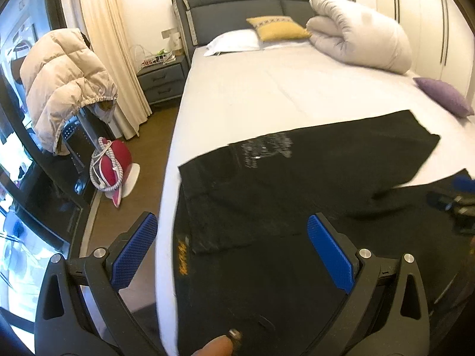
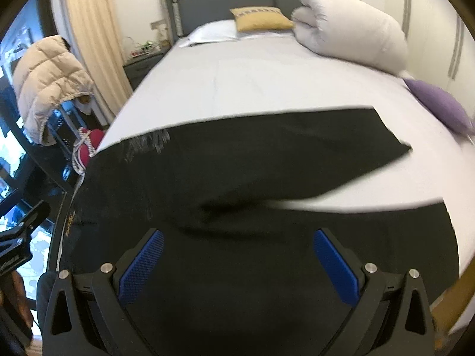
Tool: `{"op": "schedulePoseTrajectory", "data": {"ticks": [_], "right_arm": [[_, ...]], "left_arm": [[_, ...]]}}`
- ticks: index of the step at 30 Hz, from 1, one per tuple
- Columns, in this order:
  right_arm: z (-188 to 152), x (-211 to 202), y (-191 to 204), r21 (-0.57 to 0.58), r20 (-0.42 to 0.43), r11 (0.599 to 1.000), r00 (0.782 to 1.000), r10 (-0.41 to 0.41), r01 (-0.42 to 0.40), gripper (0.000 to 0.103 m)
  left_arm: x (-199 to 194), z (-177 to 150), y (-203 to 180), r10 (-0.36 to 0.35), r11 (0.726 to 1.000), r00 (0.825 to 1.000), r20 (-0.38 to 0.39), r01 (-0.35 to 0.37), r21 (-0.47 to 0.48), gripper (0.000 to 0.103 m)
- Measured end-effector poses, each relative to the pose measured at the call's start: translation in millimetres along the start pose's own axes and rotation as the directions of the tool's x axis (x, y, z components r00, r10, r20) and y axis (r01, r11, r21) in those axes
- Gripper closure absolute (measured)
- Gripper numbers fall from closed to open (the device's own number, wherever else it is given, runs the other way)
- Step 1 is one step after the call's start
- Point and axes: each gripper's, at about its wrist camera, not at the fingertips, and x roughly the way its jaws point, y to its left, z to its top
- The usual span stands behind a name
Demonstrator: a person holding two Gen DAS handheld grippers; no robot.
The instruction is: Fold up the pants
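While the black pants (image 1: 297, 178) lie spread across the foot of the bed (image 1: 267, 89), waistband at its left edge and one leg reaching toward the right edge, the sheet beyond them toward the pillows is bare. My left gripper (image 1: 233, 249) hovers over the waistband end, jaws spread, holding nothing. My right gripper (image 2: 237, 264) hovers over the nearer leg, likewise spread and empty.

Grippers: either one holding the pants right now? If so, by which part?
Nothing is held. The left gripper and right gripper both stand open above the black pants, which lie spread on the bed, with no cloth between the blue pads.
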Motion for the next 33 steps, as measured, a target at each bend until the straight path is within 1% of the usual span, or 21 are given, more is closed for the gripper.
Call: {"op": "schedulePoseTrajectory", "data": {"ticks": [2,5,6,8,10,11,13,14,15,16,17,19,21,22,24,26,27,29,30,31,33], "right_arm": [[19.9,7.4,1.9,-0.039,0.032,0.999,0.999,0.027,-0.026,0.000],[47.3,21.7,6.2,-0.098,0.066,0.993,0.996,0.065,-0.059,0.000],[56.6,28.2,8.7,-0.123,0.069,0.990,0.995,0.075,-0.067,0.000],[69.9,39.8,13.5,-0.170,0.073,0.982,0.993,0.093,-0.080,0.000],[81.0,54.2,20.7,-0.240,0.073,0.967,0.991,0.110,-0.089,0.000],[86.3,62.9,25.3,-0.282,0.067,0.954,0.990,0.124,-0.100,0.000],[92.8,78.2,33.4,-0.362,0.041,0.921,0.984,0.171,-0.145,0.000],[95.8,86.1,36.4,-0.393,0.020,0.904,0.982,0.189,-0.166,0.002],[99.3,96.1,39.2,-0.423,-0.012,0.885,0.978,0.210,-0.195,0.005],[99.8,102.2,41.3,-0.438,-0.034,0.872,0.974,0.225,-0.217,0.007],[101.5,108.1,42.2,-0.449,-0.054,0.861,0.969,0.240,-0.238,0.010],[106.4,121.9,41.6,-0.457,-0.098,0.841,0.956,0.276,-0.290,0.012],[110.3,130.2,39.4,-0.449,-0.127,0.832,0.945,0.303,-0.327,0.013],[112.1,134.8,37.5,-0.443,-0.139,0.829,0.940,0.311,-0.340,0.014],[114.7,143.7,36.2,-0.437,-0.154,0.828,0.936,0.317,-0.352,0.017],[114.8,151.0,33.7,-0.429,-0.173,0.822,0.927,0.332,-0.374,0.020],[115.3,153.5,31.9,-0.423,-0.179,0.822,0.924,0.337,-0.382,0.021],[117.2,160.2,28.7,-0.410,-0.197,0.820,0.917,0.347,-0.398,0.021],[118.0,162.4,27.6,-0.409,-0.202,0.820,0.916,0.347,-0.401,0.022],[118.8,165.2,27.5,-0.412,-0.208,0.818,0.915,0.345,-0.402,0.023],[121.3,169.3,28.2,-0.416,-0.217,0.815,0.915,0.341,-0.403,0.026]], "left_arm": [[14.5,9.6,7.2,0.030,1.000,1.000,-0.001,-0.030,0.008,0.000],[30.1,23.3,25.2,0.026,0.997,0.998,0.061,-0.022,-0.067,0.000],[37.2,28.4,27.8,0.033,0.997,0.998,0.052,-0.029,-0.071,0.000],[61.1,43.3,32.7,0.029,0.999,0.999,-0.027,-0.030,-0.040,0.000],[83.3,59.1,40.8,0.016,0.999,0.996,-0.086,-0.021,-0.050,0.000],[96.2,69.6,46.5,0.000,0.999,0.996,-0.092,-0.004,-0.049,0.000],[121.8,86.9,53.6,-0.037,0.999,0.996,-0.080,0.038,0.004,0.000],[138.3,96.6,55.3,-0.073,0.996,0.993,-0.090,0.077,0.045,0.000],[153.1,105.1,56.7,-0.130,0.988,0.985,-0.109,0.138,0.073,0.000],[173.1,114.7,57.7,-0.212,0.968,0.967,-0.144,0.228,0.104,0.000],[187.1,120.3,58.3,-0.254,0.953,0.952,-0.173,0.277,0.121,0.000],[227.9,128.8,59.0,-0.330,0.910,0.901,-0.281,0.383,0.158,0.000],[257.7,134.9,59.9,-0.386,0.869,0.847,-0.365,0.466,0.164,0.000],[271.1,137.6,60.0,-0.407,0.848,0.821,-0.400,0.503,0.169,0.000],[284.6,137.7,59.2,-0.424,0.825,0.794,-0.435,0.537,0.175,0.003],[299.6,143.0,60.7,-0.459,0.792,0.753,-0.472,0.587,0.167,0.010],[306.8,144.3,60.6,-0.464,0.781,0.735,-0.494,0.603,0.163,0.013],[319.2,144.1,58.5,-0.456,0.766,0.712,-0.534,0.619,0.170,0.025],[325.0,142.6,56.5,-0.444,0.762,0.704,-0.553,0.622,0.179,0.026],[331.1,140.3,54.3,-0.430,0.759,0.699,-0.572,0.622,0.190,0.028],[333.7,140.1,53.3,-0.423,0.754,0.699,-0.577,0.624,0.203,0.029]]}}
